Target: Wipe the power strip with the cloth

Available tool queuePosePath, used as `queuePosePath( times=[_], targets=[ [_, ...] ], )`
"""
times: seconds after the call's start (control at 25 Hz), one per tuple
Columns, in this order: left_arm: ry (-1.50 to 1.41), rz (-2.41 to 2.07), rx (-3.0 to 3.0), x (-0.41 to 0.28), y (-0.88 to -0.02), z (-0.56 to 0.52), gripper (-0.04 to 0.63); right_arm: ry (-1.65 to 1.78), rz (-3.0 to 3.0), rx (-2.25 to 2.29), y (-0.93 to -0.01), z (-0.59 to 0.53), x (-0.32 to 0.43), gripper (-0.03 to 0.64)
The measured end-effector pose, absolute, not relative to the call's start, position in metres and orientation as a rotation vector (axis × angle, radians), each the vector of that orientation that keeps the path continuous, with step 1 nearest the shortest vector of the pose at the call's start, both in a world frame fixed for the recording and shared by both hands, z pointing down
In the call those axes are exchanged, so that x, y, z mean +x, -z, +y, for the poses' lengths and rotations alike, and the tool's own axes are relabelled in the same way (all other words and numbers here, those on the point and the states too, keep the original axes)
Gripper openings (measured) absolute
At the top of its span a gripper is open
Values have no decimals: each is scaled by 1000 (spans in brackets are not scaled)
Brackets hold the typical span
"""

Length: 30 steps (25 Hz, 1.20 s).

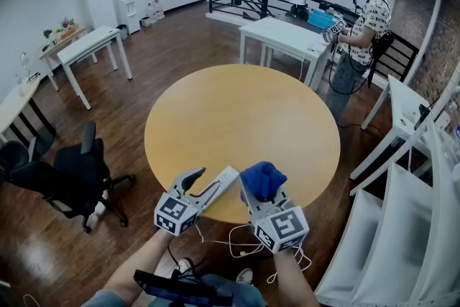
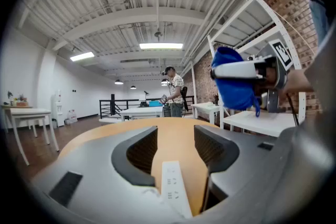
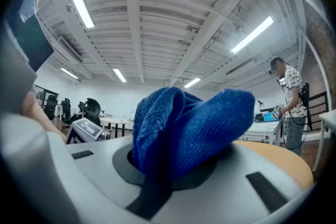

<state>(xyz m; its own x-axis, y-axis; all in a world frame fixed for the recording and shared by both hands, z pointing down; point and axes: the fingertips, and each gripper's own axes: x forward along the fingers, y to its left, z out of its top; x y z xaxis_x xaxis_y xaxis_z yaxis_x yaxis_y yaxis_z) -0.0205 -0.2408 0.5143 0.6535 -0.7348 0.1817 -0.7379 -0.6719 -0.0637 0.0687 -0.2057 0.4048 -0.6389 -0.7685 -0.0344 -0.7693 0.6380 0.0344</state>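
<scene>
The white power strip [image 1: 224, 182] lies slanted at the near edge of the round wooden table [image 1: 237, 118], with its near end past the rim. My left gripper [image 1: 205, 183] straddles it. In the left gripper view the strip [image 2: 173, 191] runs low between the jaws, and a strip of bare table shows between it and the right jaw. The left gripper [image 2: 176, 147] stands open. My right gripper [image 1: 262, 189] is just right of the strip and shut on a bunched blue cloth [image 1: 262, 177]. The cloth [image 3: 189, 128] fills the right gripper view and also shows in the left one [image 2: 235, 84].
The strip's white cable [image 1: 241, 244] hangs off the table edge below my hands. A black office chair [image 1: 72, 172] stands at the left. White tables [image 1: 284, 36] and a person [image 1: 359, 32] are beyond the table. A white rack [image 1: 402, 190] is at the right.
</scene>
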Motion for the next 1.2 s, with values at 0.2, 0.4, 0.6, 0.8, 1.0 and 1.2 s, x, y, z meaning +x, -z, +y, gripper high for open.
queuePosePath(
  times=[0.2, 0.4, 0.6, 0.8, 1.0, 1.2],
  targets=[
    [-459, -1236, 2731, -33, -584, -241, 290, -56, 2785, -1348, -405, -205, 72, 54],
    [-592, -1243, 2639, -40, -632, -239, 337, -42, 2778, -1362, -406, -203, 75, 54],
    [-701, -1210, 2568, -39, -666, -237, 337, -40, 2776, -1363, -408, -200, 76, 54],
    [-784, -1186, 2530, -35, -686, -239, 337, -19, 2782, -1380, -415, -197, 77, 54],
    [-865, -1192, 2511, -32, -697, -241, 339, -4, 2776, -1398, -420, -196, 83, 54],
    [-907, -1190, 2516, -33, -696, -242, 284, 20, 2775, -1398, -423, -197, 85, 54]
  ],
)
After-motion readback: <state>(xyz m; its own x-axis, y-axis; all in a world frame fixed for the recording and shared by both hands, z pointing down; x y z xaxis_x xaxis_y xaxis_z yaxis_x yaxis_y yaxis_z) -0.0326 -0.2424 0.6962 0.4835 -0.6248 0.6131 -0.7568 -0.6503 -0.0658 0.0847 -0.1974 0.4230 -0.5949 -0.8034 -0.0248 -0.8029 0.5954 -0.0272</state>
